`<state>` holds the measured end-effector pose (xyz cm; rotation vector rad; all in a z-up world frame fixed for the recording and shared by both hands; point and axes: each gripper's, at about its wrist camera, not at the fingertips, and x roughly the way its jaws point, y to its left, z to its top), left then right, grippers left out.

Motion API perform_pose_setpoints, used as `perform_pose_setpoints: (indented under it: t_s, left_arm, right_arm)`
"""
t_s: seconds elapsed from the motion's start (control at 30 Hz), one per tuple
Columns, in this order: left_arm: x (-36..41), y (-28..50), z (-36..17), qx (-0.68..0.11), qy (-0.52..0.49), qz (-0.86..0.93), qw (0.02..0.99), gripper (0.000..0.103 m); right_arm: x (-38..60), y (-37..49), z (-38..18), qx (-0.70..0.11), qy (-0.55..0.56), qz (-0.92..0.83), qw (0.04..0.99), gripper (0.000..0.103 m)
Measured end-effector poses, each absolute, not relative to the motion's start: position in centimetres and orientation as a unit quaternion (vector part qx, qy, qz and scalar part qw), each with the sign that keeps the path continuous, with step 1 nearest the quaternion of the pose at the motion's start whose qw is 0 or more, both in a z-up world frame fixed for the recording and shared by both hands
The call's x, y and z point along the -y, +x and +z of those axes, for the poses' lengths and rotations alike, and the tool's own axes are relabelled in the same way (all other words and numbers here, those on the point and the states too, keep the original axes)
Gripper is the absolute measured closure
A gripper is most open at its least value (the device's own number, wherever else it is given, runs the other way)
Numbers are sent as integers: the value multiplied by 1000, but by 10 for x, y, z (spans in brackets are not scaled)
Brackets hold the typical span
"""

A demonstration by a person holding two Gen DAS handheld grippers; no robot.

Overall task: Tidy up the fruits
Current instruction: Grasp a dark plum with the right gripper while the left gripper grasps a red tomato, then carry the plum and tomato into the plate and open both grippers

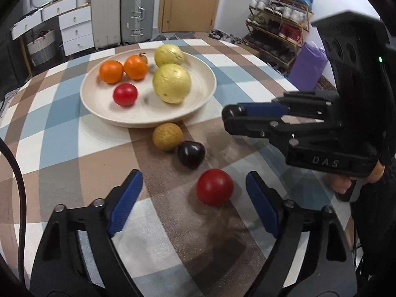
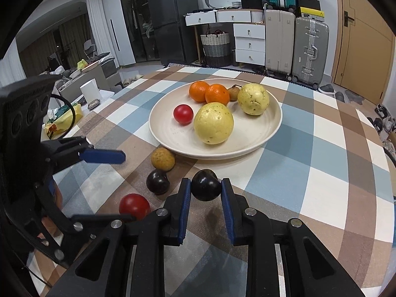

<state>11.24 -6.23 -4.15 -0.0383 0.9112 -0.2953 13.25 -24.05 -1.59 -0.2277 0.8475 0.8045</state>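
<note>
A cream plate [image 1: 104,109] [image 2: 259,143] holds two oranges [image 1: 111,71], two yellow guavas [image 1: 172,83], a red tomato [image 1: 125,94] and a small brown fruit [image 2: 233,92]. On the cloth in front lie a tan fruit [image 1: 167,136], a dark plum [image 1: 191,154] and a red tomato [image 1: 214,187]. My left gripper [image 1: 194,193] is open, its fingers either side of that tomato. My right gripper [image 2: 206,188] is shut on a second dark plum [image 2: 206,185], held just above the table near the plate; in the left wrist view the plum is hidden.
The round table has a checked cloth [image 2: 309,148]. Beyond it are suitcases [image 2: 309,49], white drawers [image 2: 248,43], a woven basket [image 2: 215,43], a shoe rack [image 1: 279,27] and a purple bag [image 1: 308,63]. A side table with clutter [image 2: 64,116] stands to the left.
</note>
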Motion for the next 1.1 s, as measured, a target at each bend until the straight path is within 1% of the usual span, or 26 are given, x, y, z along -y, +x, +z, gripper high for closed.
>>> perform_pose_setpoints:
  t_s: [0.03,0.07,0.1,0.13,0.2,0.27,0.33,0.37,0.67,1.1]
  left_arm:
    - [64,112,-42,-440,-15,-146,886,24]
    - [66,111,-43,-441,-11,-149,885,28]
    - [68,111,-43,-440,-8,-153,885,34]
    - [70,110,-45,-441,-6,-157,884,37]
    - [73,109,-46,-446,-4,-167,879,52]
    - [74,108,-47,-447,1,-174,878,60]
    - [75,107,-47,-444,3,-181,877,72]
    - [75,107,-47,-444,3,-181,877,75]
    - [67,106,-40,-431,-9,-177,885,75]
    - [24,104,-17,-367,-73,-115,920,75]
  right_arm:
    - [241,133,-16,-399,-108,382,827,78]
    - [241,133,-16,-400,-108,381,827,78]
    - [242,134,-16,-400,-106,381,827,78]
    - [242,134,-16,-400,-105,381,827,78]
    - [242,135,-16,-400,-105,380,828,78]
    - [242,135,-17,-400,-104,380,827,78]
    - [241,135,-17,-401,-104,380,827,78]
    - [241,135,-17,-401,-104,380,827,78]
    - [243,133,-15,-393,-98,384,830,78]
    - [251,137,-5,-369,-63,376,848,78]
